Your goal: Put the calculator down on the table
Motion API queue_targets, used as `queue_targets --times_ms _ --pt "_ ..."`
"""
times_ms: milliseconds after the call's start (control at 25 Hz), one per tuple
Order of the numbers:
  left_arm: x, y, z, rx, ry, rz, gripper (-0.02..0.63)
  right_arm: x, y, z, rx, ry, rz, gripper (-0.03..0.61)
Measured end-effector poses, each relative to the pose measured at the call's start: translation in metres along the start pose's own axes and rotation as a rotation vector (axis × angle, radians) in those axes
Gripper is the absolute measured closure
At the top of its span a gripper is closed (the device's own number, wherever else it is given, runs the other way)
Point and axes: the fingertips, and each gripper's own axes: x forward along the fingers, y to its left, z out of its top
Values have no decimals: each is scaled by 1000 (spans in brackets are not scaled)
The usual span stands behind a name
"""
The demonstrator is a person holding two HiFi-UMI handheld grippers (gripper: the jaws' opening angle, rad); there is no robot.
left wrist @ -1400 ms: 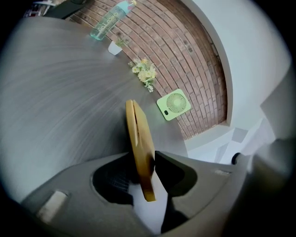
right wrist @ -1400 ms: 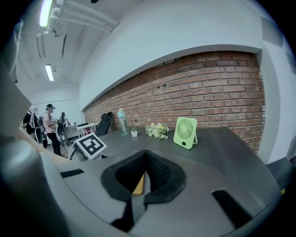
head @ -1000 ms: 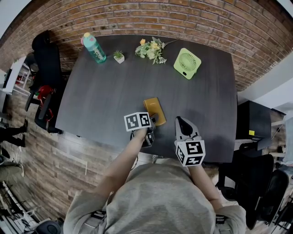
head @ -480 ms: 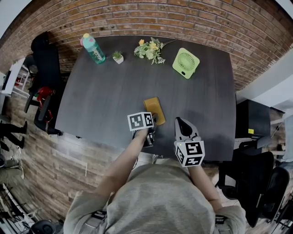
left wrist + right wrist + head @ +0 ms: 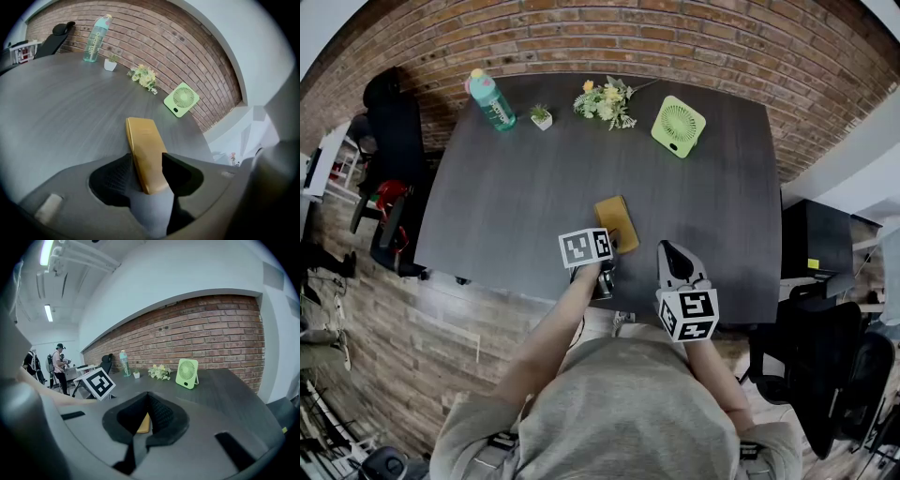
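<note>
The person's left arm reaches out over the near part of the dark tabletop. The left gripper tips down toward it. Its jaws are opening, and the near end of the yellow calculator sits between them. The calculator lies flat on the tabletop, pointing away toward the brick wall. The right gripper is held just beside it, near the tabletop's front edge, pointing forward and only a little down. Its jaws are closed together with nothing in them.
</note>
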Motion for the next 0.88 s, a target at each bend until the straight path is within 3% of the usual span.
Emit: queue_targets --times_ms 280,880 --pt "-25 -5 -9 13 -22 -34 416 -18 14 -2 1 -8 -8 577" --pt "-116 -7 -45 175 -148 -53 564 -76 71 -21 3 -36 -31 577"
